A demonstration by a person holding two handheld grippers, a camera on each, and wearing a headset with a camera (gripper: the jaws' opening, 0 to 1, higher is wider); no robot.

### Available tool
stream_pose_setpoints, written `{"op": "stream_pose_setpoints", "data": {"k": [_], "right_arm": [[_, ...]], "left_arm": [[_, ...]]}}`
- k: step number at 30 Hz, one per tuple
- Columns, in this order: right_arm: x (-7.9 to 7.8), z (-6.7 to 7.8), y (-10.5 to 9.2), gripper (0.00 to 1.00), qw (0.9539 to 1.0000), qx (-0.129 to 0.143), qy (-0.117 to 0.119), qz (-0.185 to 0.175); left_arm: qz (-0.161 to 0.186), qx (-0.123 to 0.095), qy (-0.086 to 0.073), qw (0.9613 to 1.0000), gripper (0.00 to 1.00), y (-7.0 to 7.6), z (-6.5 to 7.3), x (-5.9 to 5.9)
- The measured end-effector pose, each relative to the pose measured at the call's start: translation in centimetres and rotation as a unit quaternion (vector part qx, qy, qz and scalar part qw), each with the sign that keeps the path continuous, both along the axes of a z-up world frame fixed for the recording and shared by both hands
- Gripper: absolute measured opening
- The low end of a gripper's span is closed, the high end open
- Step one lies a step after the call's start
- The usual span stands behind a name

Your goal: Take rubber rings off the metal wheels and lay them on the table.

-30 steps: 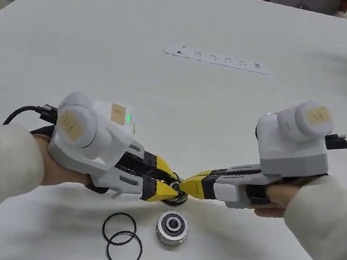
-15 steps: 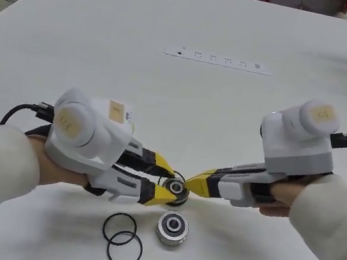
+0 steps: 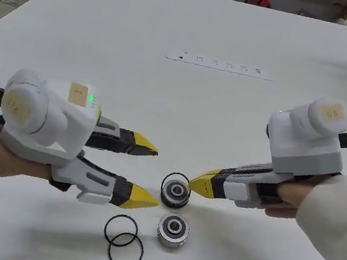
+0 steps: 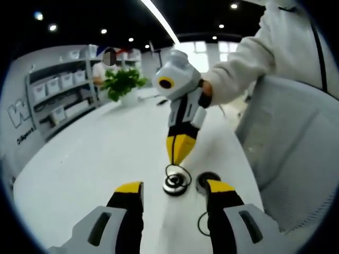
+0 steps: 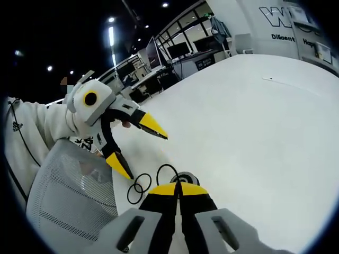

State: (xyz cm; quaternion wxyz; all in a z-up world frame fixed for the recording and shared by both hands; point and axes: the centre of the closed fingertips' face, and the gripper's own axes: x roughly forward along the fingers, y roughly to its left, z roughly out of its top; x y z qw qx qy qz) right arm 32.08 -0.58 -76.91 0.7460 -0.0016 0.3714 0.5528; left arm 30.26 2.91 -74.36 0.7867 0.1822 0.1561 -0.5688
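Rubber ring (image 3: pixel 177 174) edge in right tool (image 3: pixel 192 184), broad white table (image 3: pixel 178 18) beyond.

The left gripper (image 4: pixel 175 188) has its jaws apart above the tabletop (image 4: pixel 106 153). Ahead, the right gripper (image 4: pixel 178 156), jaws together, pinches a ring (image 4: pixel 167 172) looped up from one wheel (image 4: pixel 176 184). A second wheel (image 4: pixel 206 179) lies just beside it.

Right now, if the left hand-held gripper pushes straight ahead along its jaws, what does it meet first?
Probably the wheel with the loosened ring: it sits centred ahead of the left hand-held gripper, jaws open. The right hand-held gripper lies just beyond.
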Motion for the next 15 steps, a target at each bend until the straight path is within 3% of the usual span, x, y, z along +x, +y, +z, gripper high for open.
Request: {"op": "stream_pose_setpoints", "data": {"k": [7, 15], "right_arm": [[-0.6, 1.1, 0.9, 0.00, 0.9999, 0.013, 0.010, 0.005], [-1.8, 1.3, 2.1, 0.00, 0.9995, 0.011, 0.017, 0.025]], "left_arm": [[0.014, -0.008, -0.007, 0.9998, 0.64, 2.0, 1.8, -1.1], [0.036, 0.001, -0.009, 0.9993, 0.74, 4.7, 2.4, -2.7]]}}
